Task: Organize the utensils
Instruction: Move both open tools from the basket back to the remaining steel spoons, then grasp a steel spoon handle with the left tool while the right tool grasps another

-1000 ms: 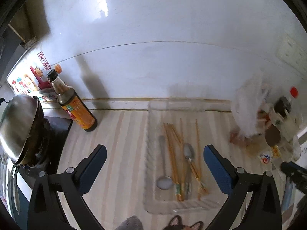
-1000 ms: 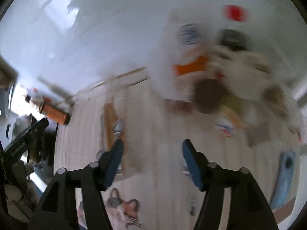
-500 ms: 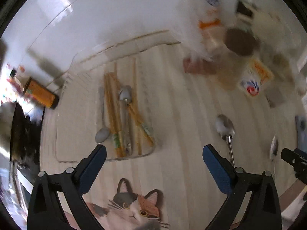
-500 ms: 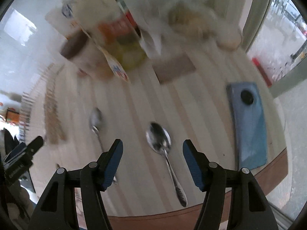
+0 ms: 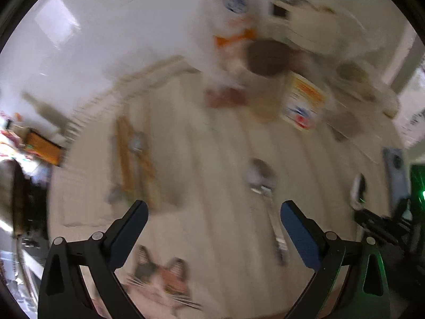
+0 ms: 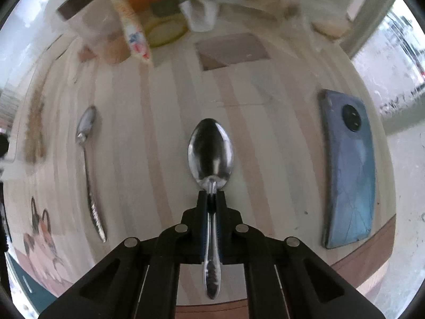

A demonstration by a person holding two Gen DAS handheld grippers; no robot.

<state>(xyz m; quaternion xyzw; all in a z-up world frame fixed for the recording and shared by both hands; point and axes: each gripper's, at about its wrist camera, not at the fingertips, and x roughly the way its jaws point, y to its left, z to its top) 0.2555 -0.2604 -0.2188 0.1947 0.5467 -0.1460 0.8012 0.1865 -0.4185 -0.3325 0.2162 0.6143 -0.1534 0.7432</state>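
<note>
My right gripper [image 6: 211,195] is shut on the handle of a large steel spoon [image 6: 210,151], just behind its bowl; the spoon lies on the striped counter. A smaller spoon [image 6: 87,159] lies to its left. In the blurred left wrist view my left gripper [image 5: 211,211] is open and empty above the counter. A spoon [image 5: 265,186] lies between its fingers, nearer the right one. A clear tray [image 5: 87,207] with chopsticks [image 5: 130,154] and spoons is to the left. The right gripper [image 5: 382,223] shows at the right edge.
A blue phone [image 6: 348,170] lies face down right of the held spoon, near the counter's front edge. Jars, packets and plastic bags [image 6: 148,13] crowd the back. A cat-print mat [image 5: 159,281] lies at the front. A sauce bottle [image 5: 42,146] and a pan stand far left.
My right gripper has moved down onto the large spoon and closed on its handle. My left gripper has swung further right, from the tray toward the loose spoons.
</note>
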